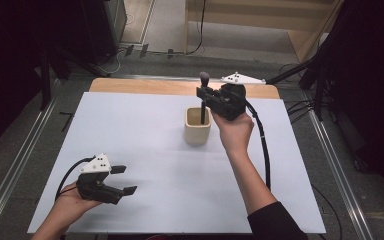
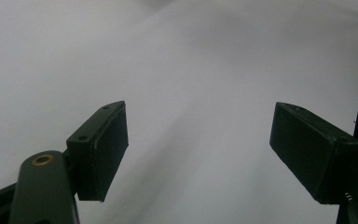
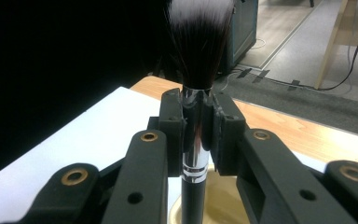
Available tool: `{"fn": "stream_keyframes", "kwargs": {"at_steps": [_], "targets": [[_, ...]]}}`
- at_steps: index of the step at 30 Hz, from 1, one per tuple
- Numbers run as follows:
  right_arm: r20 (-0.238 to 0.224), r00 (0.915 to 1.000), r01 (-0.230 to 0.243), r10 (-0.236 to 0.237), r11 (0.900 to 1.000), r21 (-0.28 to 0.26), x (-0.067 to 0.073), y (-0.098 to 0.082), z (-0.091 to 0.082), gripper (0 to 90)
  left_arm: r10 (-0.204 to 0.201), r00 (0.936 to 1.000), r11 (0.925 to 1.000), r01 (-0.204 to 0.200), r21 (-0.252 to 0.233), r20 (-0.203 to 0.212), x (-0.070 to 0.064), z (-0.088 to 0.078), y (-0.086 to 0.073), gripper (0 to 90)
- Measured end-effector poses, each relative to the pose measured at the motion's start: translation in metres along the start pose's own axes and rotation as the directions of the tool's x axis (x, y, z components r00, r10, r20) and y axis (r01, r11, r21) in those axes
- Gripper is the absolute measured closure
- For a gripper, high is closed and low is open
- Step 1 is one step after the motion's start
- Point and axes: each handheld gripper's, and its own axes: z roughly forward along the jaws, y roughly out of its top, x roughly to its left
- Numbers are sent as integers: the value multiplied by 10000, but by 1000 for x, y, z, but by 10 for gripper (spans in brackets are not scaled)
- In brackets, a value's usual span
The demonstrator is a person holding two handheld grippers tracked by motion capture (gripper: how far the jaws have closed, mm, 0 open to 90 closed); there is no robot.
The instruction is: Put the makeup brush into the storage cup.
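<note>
The worktop [image 1: 180, 87] is seen as a wooden top, w/ a bare wood strip left showing along the far edge. Most of it is covered by a white sheet [image 1: 145, 150], laid flat from the near edge almost to the far one. One cream cup [image 1: 198, 128] is stood upright directly on the sheet, right of centre, toward the far side, approx. Its base is set fully on the white, well apart from the sheet's edges. The worktop itself is stood on a grey floor [image 1: 15, 150].
</note>
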Motion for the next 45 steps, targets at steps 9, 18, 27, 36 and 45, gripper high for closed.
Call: {"fn": "stream_keyframes", "kwargs": {"at_steps": [9,18,27,36,45], "targets": [[447,9990,68,-59,9998,-192,-3,-3,12,779,-35,10000,10000,36,-15,28,0,-1,0,203],[795,9965,284,-266,9994,-207,-5,-7,23,778,44,9999,10000,-44,-8,130,0,0,0,205],[992,9946,334,-304,9990,-285,-4,-12,35,778,27,9999,10000,-26,-46,146,0,0,0,205],[1103,9930,462,-426,9985,-303,-3,-17,41,779,20,9998,10000,-19,-61,173,-1,-1,1,206],[1206,9917,477,-436,9984,-314,-5,-29,47,779,17,9998,10000,-17,-7,210,-1,0,1,206]]}}
